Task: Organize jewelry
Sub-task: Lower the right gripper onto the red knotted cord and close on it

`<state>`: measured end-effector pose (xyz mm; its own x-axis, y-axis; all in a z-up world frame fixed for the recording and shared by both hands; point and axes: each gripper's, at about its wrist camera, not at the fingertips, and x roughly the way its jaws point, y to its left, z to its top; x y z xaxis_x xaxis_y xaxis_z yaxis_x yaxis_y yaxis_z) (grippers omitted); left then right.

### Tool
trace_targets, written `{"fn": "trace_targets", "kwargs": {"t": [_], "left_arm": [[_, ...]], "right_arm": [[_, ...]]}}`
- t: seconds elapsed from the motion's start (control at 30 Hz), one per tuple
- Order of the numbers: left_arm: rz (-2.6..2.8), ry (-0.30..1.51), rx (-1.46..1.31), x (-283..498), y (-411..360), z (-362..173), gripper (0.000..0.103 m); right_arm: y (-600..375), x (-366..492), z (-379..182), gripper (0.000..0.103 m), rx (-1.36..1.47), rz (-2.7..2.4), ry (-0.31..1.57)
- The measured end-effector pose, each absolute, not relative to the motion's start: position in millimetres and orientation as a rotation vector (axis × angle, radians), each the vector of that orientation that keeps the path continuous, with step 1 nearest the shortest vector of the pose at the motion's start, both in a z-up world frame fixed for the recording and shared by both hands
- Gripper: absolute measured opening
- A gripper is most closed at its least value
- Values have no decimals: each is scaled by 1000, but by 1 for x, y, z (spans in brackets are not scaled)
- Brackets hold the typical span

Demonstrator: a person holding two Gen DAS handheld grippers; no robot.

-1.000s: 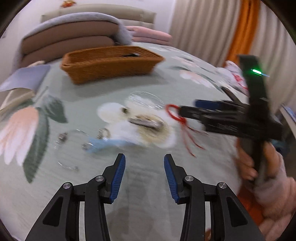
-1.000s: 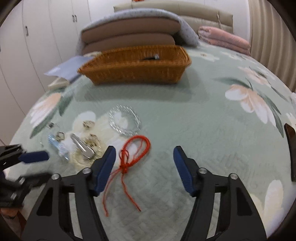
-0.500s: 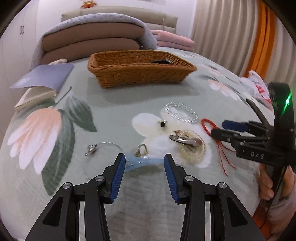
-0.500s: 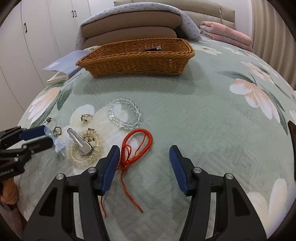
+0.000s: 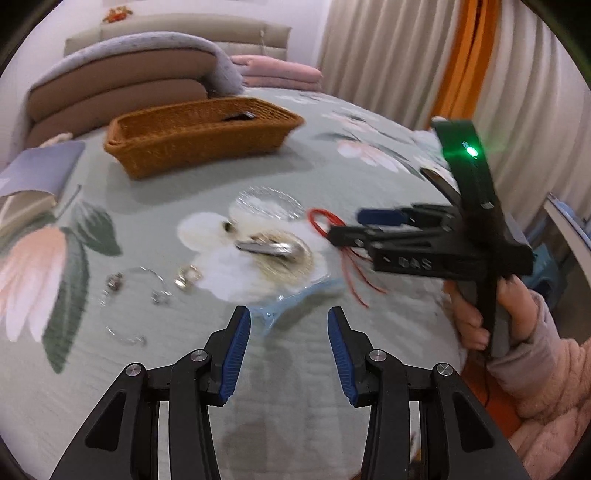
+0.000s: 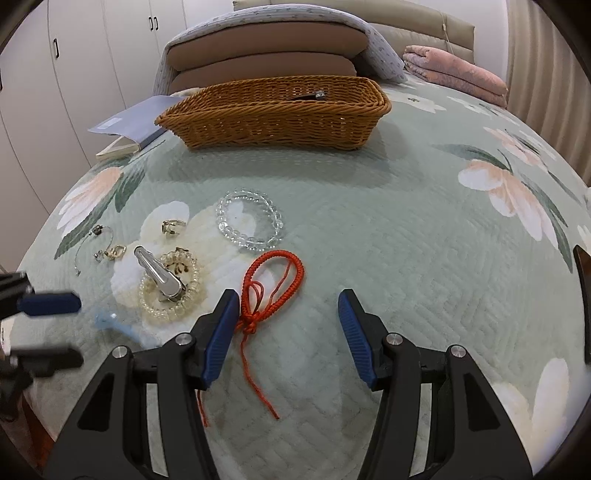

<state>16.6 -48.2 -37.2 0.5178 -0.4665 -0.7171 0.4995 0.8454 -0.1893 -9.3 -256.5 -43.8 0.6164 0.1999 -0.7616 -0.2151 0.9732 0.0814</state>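
A green quilted bedspread (image 6: pixel 388 236) printed with pale flowers covers the bed. At its head, brown pillows (image 6: pixel 262 59) are stacked under a grey blanket (image 6: pixel 380 51), with a folded pink blanket (image 6: pixel 458 70) beside them. A book (image 6: pixel 129 129) lies near white wardrobe doors (image 6: pixel 74 66), and cream and orange curtains (image 5: pixel 461 74) hang opposite.

1. A bed fills most of both views, covered by a pale green quilted bedspread (image 6: pixel 406 258) with large pink and white flowers.
2. At the top centre, brown pillows (image 6: pixel 258 55) are stacked under a grey blanket (image 6: pixel 380 48), in front of a beige headboard (image 6: pixel 424 18).
3. A folded pink blanket (image 6: pixel 454 70) lies at the upper right.
4. White wardrobe doors (image 6: pixel 74 55) stand at the upper left of the right wrist view.
5. Cream curtains (image 5: pixel 388 55) and an orange curtain (image 5: pixel 465 55) hang at the upper right of the left wrist view.
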Motion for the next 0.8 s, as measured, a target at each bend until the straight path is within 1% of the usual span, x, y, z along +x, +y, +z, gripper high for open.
{"fn": "trace_targets", "kwargs": {"t": [0.2, 0.3, 0.33, 0.37, 0.47, 0.53, 0.63, 0.7, 0.73, 0.8], "left_arm": [[-549, 900, 101, 37, -64, -55, 45], [-554, 886, 123, 35, -69, -54, 45], [-561, 887, 120, 35, -70, -54, 45], [-557, 889, 121, 35, -72, -54, 45], [-525, 882, 160, 32, -79, -56, 42], [-523, 876, 181, 30, -83, -57, 35], [-535, 880, 180, 28, -84, -57, 25], [-534, 876, 185, 25, -85, -57, 23], [-534, 875, 185, 24, -85, -57, 22], [-528, 871, 177, 23, -85, -57, 22]], "right_arm": [[-253, -8, -42, 54, -2, 255, 884], [-248, -1, -43, 54, -10, 233, 897], [-245, 2, -43, 49, -18, 225, 899], [-241, 4, -44, 41, -40, 218, 901], [-232, 2, -46, 30, -105, 211, 892], [-231, 0, -46, 27, -120, 214, 888], [-233, -4, -47, 20, -127, 226, 882], [-236, -7, -46, 16, -120, 233, 879], [-238, -8, -46, 11, -116, 238, 878], [-242, -10, -44, 9, -106, 240, 871]]}}
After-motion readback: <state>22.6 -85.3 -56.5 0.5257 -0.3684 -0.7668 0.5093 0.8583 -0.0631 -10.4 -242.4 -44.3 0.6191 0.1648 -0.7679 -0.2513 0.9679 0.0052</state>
